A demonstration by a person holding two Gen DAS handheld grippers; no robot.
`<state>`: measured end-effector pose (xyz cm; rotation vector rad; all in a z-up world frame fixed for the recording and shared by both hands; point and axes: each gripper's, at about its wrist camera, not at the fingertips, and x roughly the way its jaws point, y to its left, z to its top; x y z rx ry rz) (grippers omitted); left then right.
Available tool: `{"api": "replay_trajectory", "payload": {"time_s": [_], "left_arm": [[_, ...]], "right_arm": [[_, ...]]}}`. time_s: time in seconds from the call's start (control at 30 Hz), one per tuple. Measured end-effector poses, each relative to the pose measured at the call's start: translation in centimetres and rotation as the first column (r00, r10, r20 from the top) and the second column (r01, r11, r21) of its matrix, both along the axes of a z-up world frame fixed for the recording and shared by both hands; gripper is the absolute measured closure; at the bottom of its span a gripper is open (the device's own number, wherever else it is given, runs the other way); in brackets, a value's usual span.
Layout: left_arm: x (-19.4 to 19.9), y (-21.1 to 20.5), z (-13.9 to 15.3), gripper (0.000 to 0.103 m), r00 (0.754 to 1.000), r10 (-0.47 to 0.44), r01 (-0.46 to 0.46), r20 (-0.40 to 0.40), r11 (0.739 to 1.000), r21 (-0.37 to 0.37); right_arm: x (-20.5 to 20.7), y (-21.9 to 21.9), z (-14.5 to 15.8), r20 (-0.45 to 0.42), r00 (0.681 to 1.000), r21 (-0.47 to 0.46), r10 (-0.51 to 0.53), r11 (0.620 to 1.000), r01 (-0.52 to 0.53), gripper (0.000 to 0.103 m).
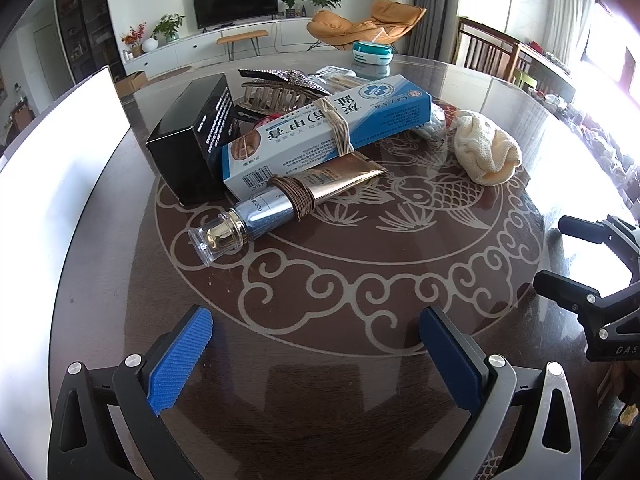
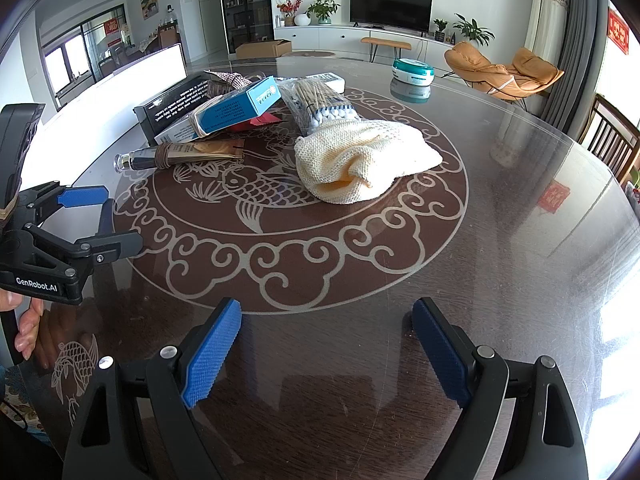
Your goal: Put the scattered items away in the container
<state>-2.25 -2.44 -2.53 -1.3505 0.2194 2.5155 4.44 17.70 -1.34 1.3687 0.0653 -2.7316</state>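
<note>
Left tool [image 1: 316, 344] and right tool [image 2: 326, 344] both spread wide, gripping nothing. Best to start on the cosmetic tube [image 1: 280, 204] at 11 o'clock, nearest and clear of the pile. White container [image 1: 60, 208] at 9 o'clock. Bare worktop [image 1: 320, 380] ahead gives room.
</note>
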Motion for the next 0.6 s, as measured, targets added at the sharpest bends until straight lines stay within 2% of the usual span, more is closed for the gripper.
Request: {"api": "replay_trajectory", "payload": {"time_s": [0.2,0.6], "left_arm": [[-2.3,-1.4,0.3,0.0,0.996,-0.046,0.048,0.07,0.999,-0.021],[-4.6,-2.4,0.1,0.0,0.998,-0.062,0.062,0.014,0.998,-0.004]], "right_arm": [[0.0,0.0,0.0,0.0,1.0,0.0,0.0,1.0,0.0,0.015],[0.0,0.0,0.0,0.0,1.0,0.0,0.001,1.0,-0.001,0.015]]}}
